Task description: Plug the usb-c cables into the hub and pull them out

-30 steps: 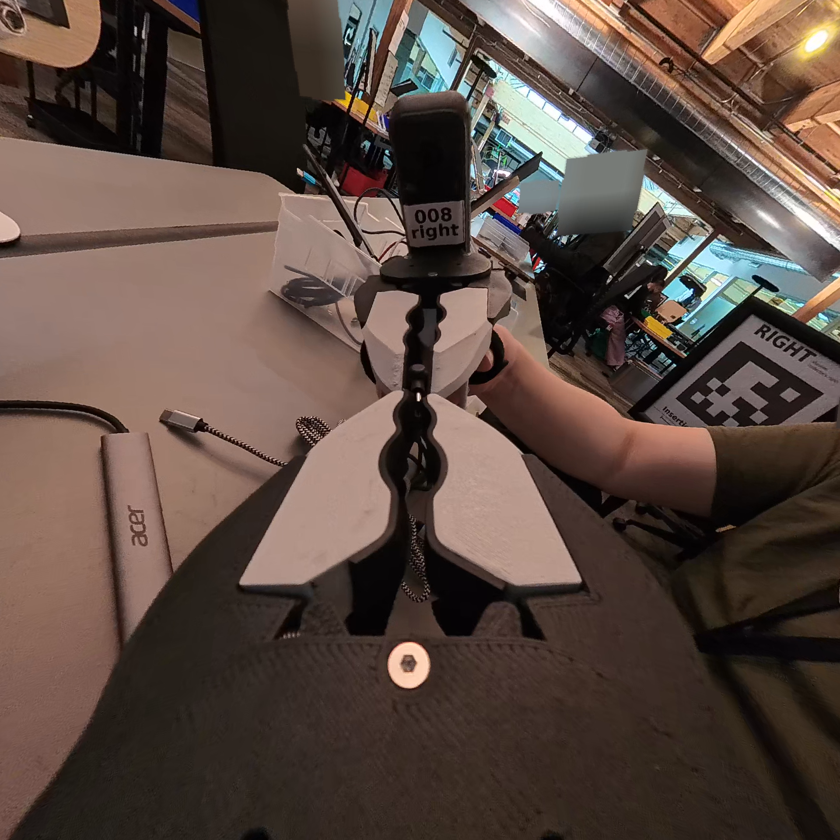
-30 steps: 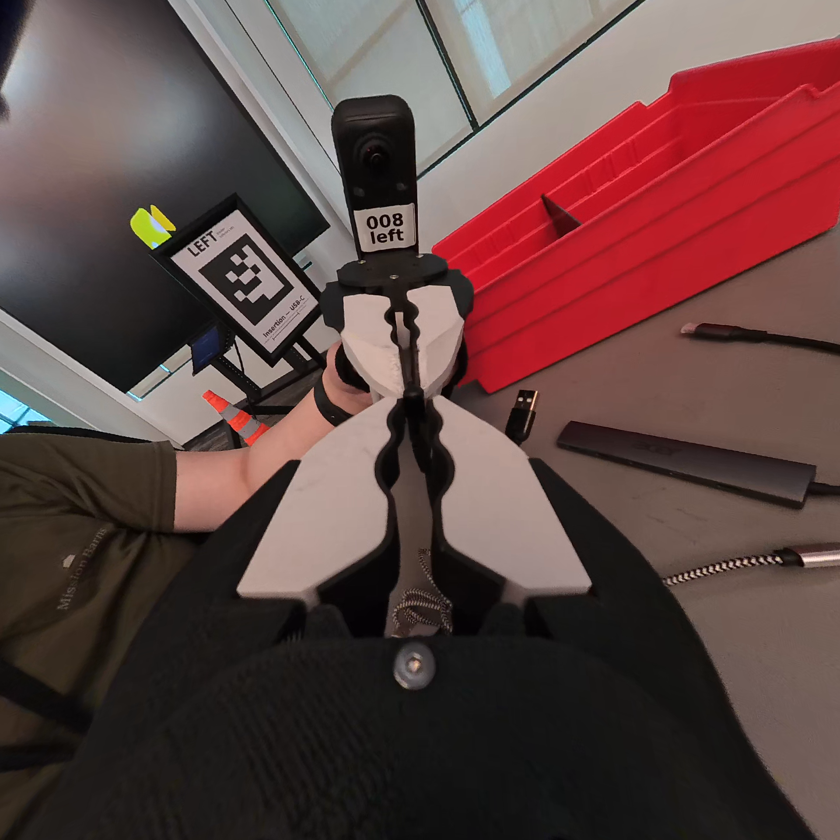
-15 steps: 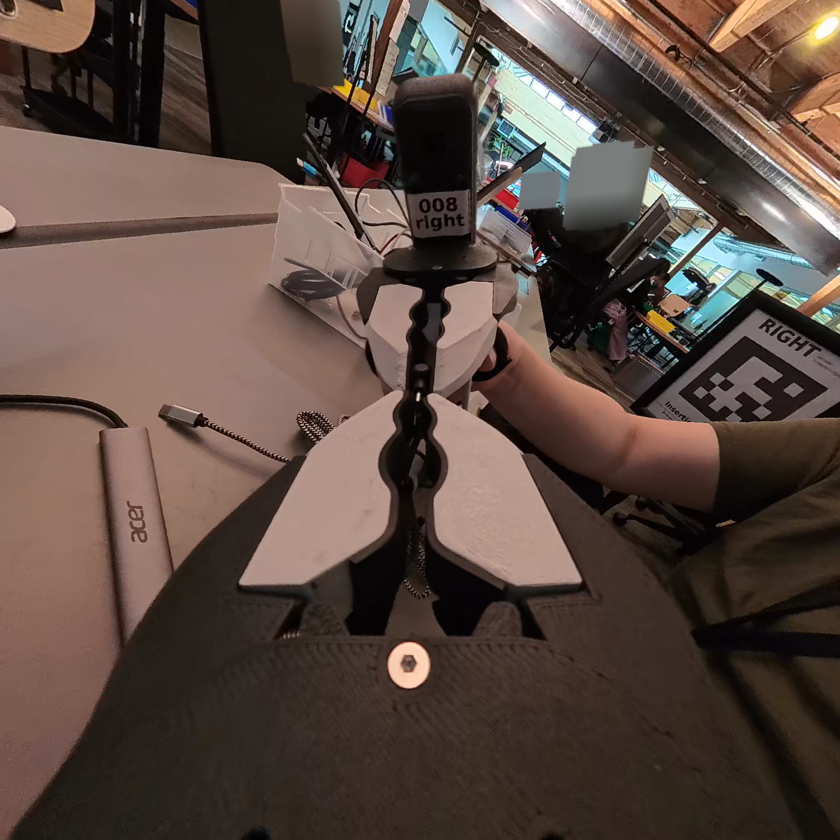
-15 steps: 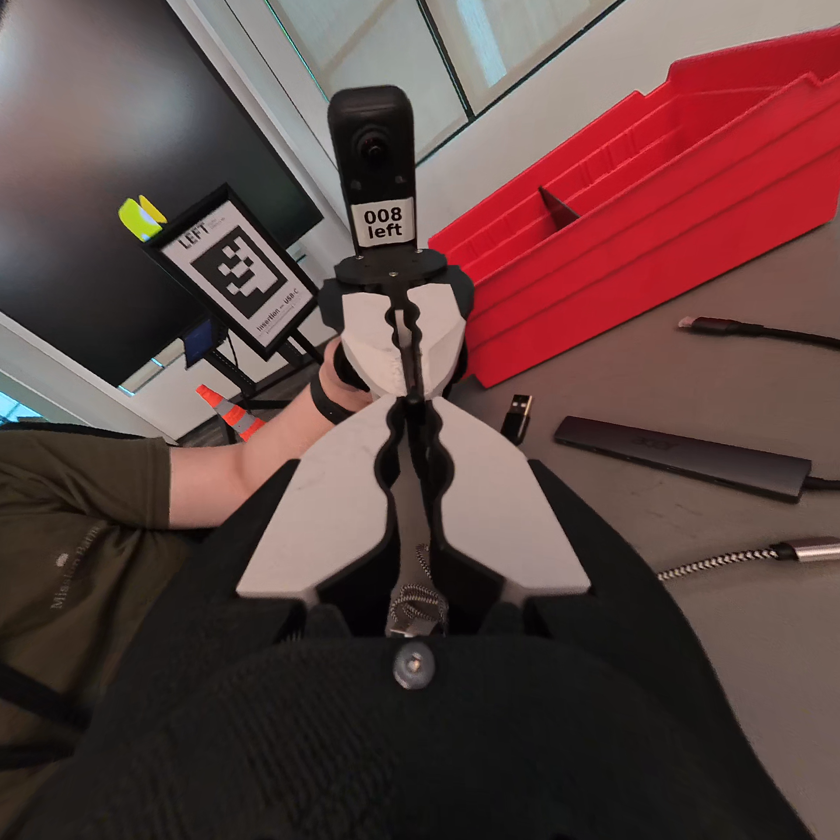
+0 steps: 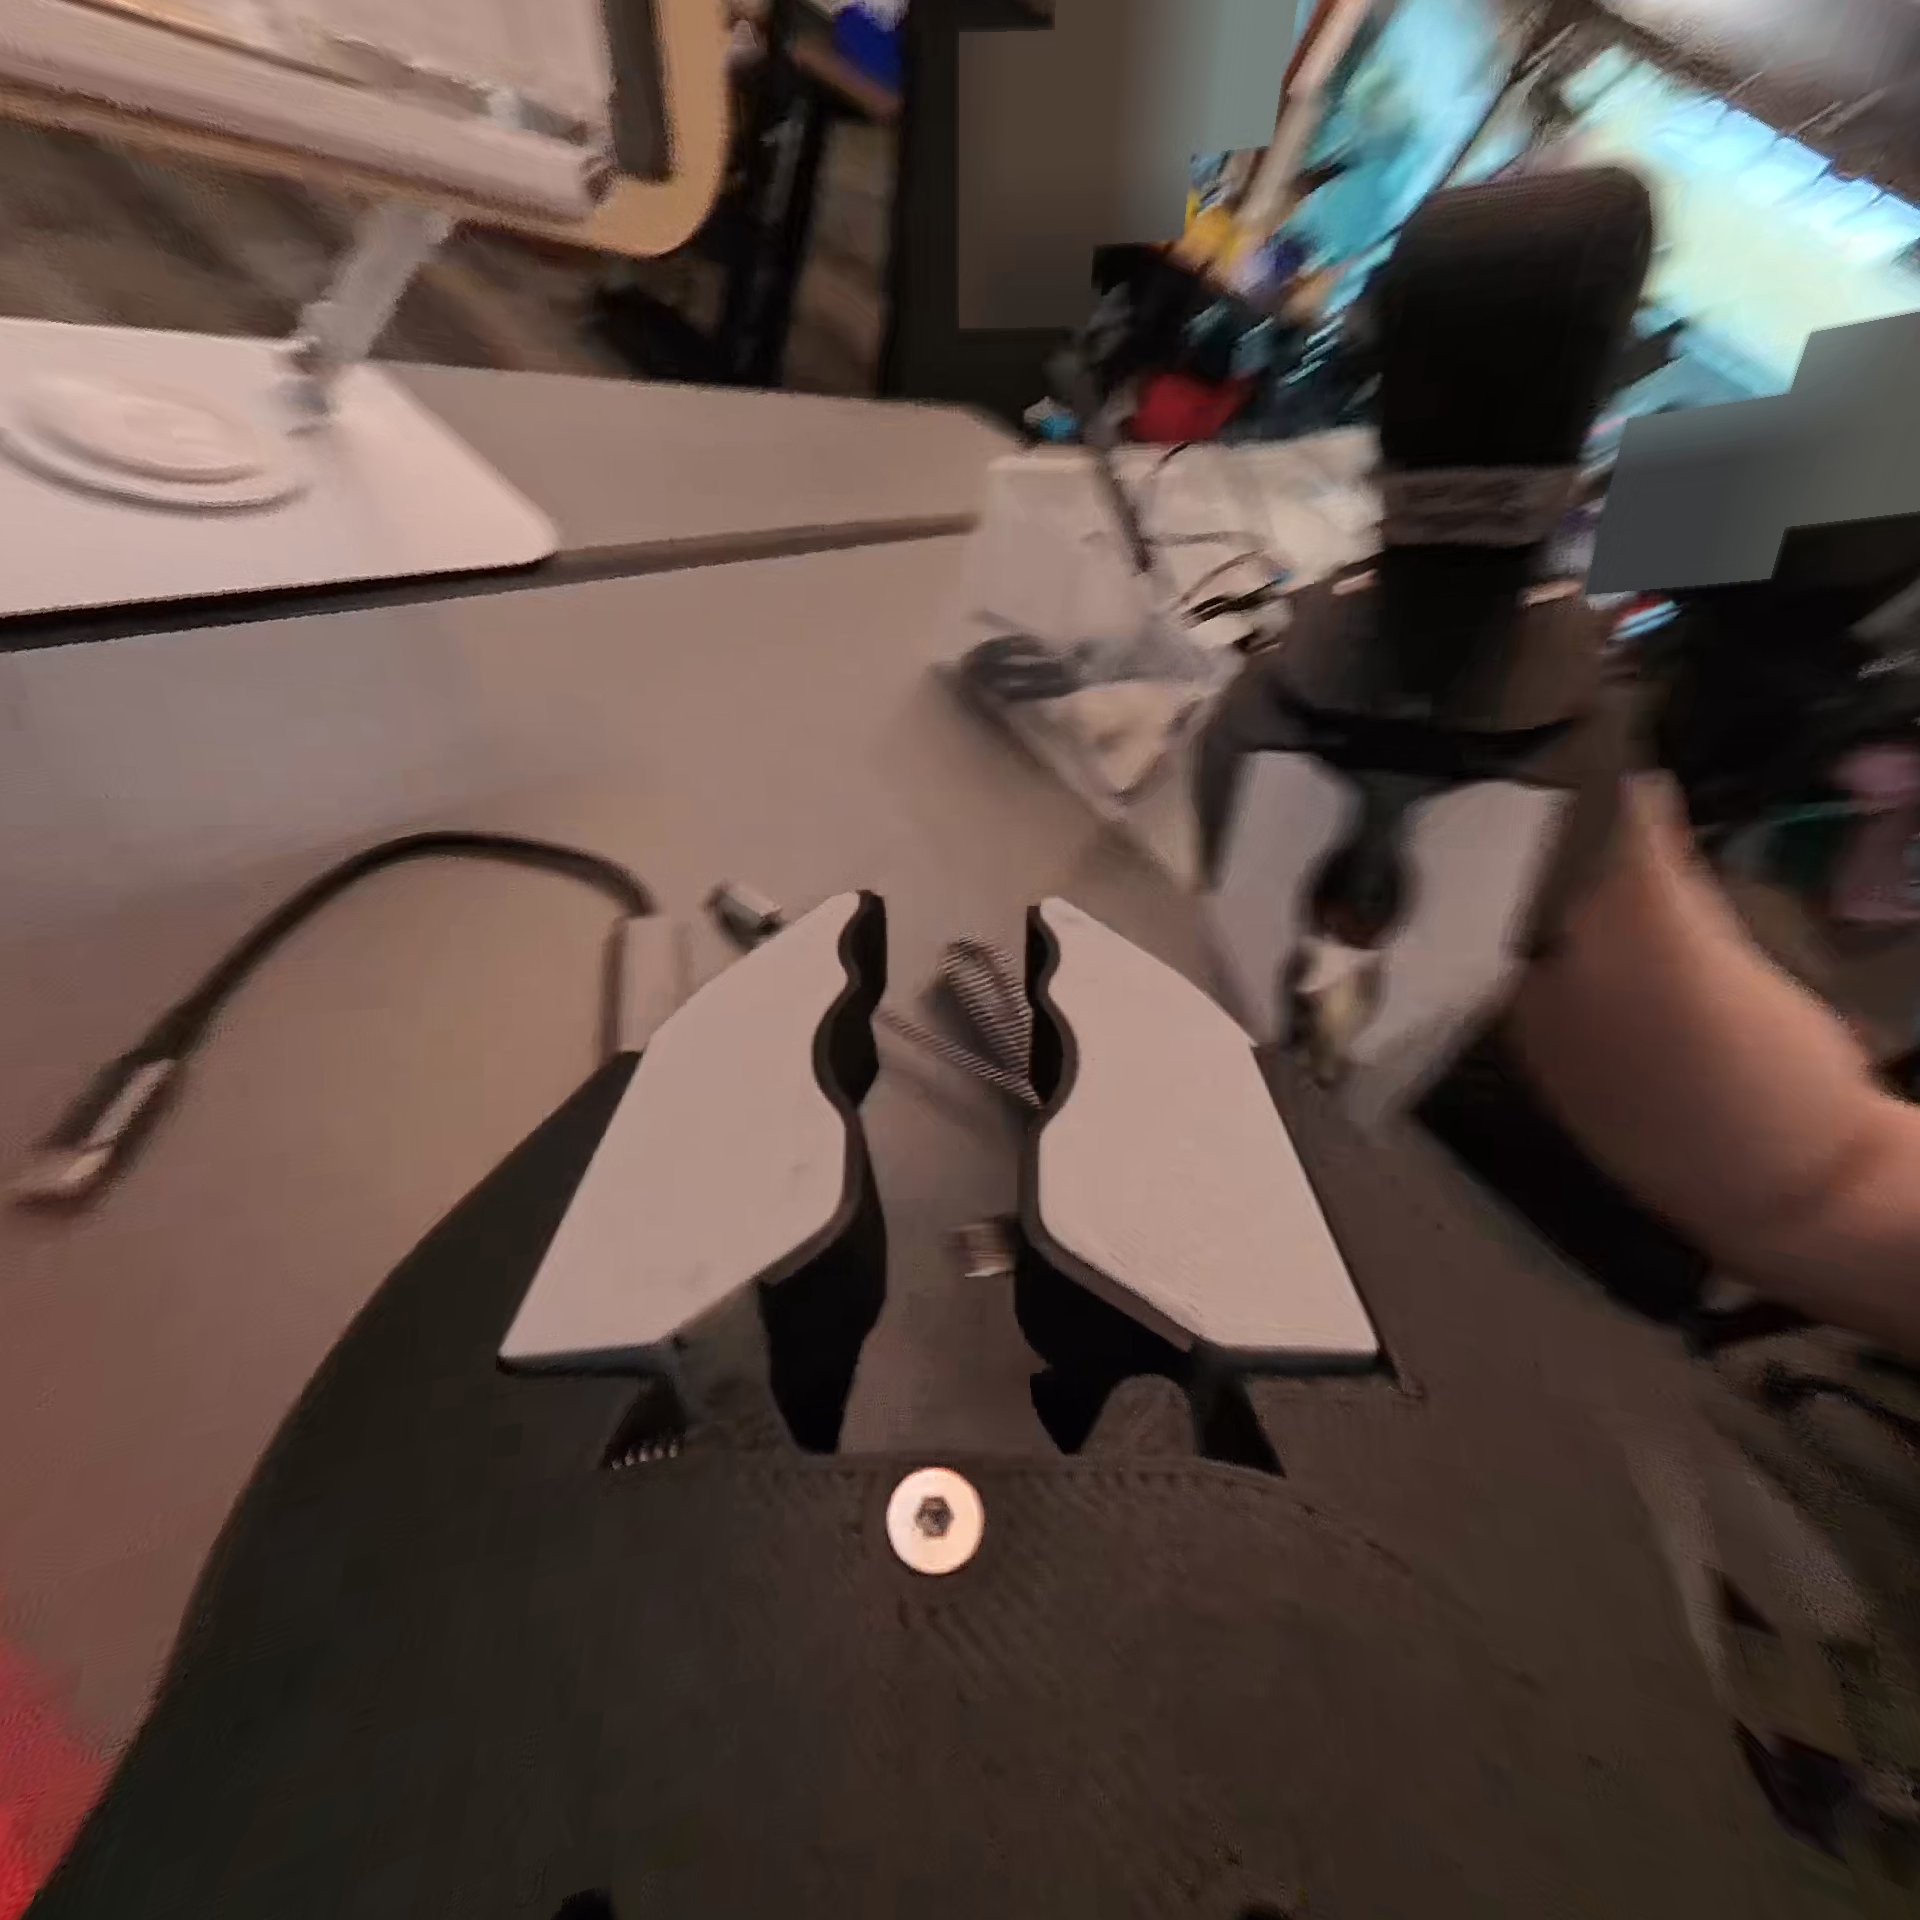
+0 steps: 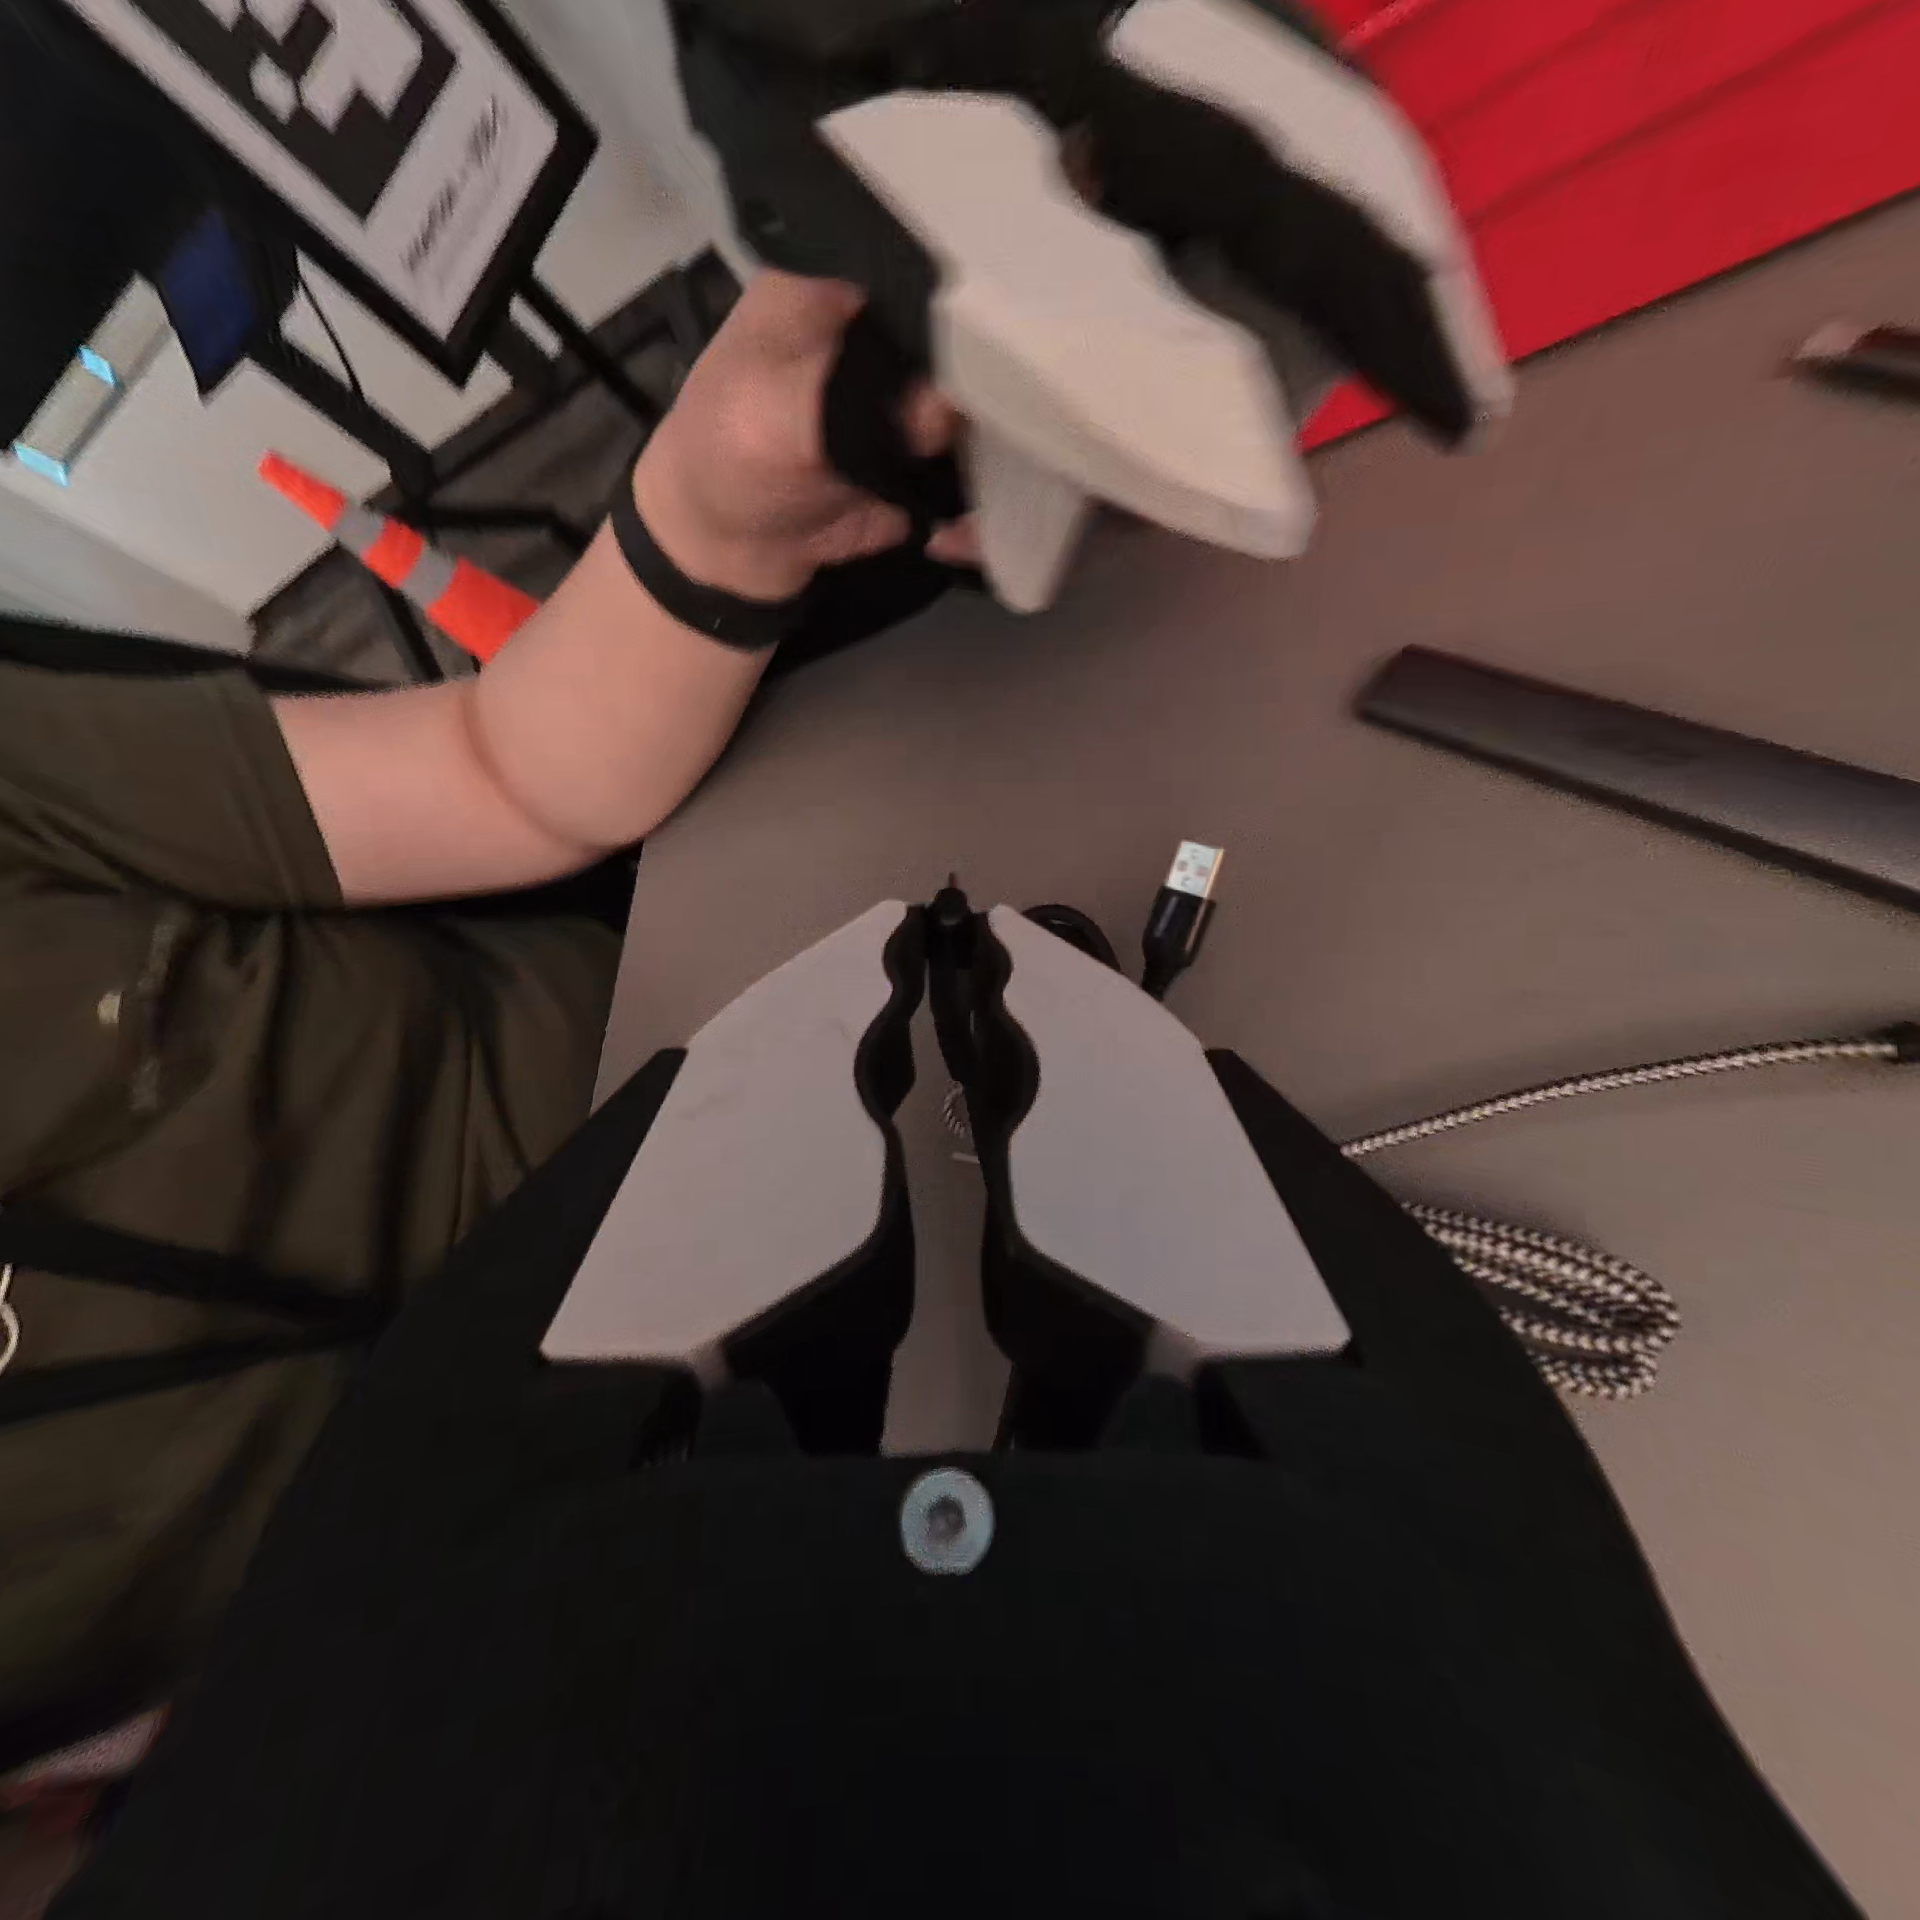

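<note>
Where cables sprawl, grey table (image 5: 312,790), red bin (image 6: 1662,156)

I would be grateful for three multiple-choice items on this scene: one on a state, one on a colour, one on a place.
1. The left gripper is:
A. open
B. shut
C. clamped on a plug

2. The plastic bin is:
A. blue
B. green
C. red

3. The black USB plug lies:
A. inside the bin
B. on the table, just beside the tips of the right gripper
C. between the left gripper's fingers

Answers:
1 A, a clear gap separates its two fingers.
2 C, its walls are bright red in the right wrist view.
3 B, it rests on the grey surface next to the shut fingertips.
</note>
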Demonstrator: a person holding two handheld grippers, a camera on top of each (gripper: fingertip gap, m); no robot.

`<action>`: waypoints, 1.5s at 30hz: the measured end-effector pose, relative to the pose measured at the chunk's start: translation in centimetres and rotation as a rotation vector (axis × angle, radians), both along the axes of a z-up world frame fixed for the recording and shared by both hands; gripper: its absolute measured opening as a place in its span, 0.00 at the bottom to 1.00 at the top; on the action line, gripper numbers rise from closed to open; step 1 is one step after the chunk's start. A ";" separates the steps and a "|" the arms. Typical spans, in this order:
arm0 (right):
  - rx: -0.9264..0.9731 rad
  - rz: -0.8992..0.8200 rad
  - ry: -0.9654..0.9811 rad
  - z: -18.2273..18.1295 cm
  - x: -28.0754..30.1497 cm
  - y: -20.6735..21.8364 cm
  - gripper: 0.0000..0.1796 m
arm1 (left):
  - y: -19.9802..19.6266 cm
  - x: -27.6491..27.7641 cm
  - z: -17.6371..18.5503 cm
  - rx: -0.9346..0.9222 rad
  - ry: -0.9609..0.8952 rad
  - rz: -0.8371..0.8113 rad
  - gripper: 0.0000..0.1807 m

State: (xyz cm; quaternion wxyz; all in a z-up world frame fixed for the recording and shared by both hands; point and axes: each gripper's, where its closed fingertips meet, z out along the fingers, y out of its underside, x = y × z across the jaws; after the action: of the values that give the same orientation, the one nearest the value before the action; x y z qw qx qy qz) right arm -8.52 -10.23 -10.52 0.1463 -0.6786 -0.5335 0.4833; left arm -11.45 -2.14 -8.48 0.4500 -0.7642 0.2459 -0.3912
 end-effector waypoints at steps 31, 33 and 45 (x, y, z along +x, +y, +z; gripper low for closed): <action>0.169 0.126 -0.009 3.1 2.3 -2.4 0.05 | 2.8 -3.5 -12.0 -0.569 1.040 -0.160 0.22; 0.172 0.125 -0.018 2.8 2.4 -2.3 0.04 | 3.2 -3.3 -12.0 -0.587 1.043 -0.162 0.22; 0.167 0.127 -0.041 2.2 2.5 -2.0 0.05 | 4.5 -1.2 -11.9 -0.713 1.084 -0.247 0.21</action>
State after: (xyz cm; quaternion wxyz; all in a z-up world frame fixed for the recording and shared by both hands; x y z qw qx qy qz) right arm -6.06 -12.27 -8.30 0.1605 -0.6386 -0.6166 0.4316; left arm -12.66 2.32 -20.38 -0.0665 -0.9212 0.3791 -0.0573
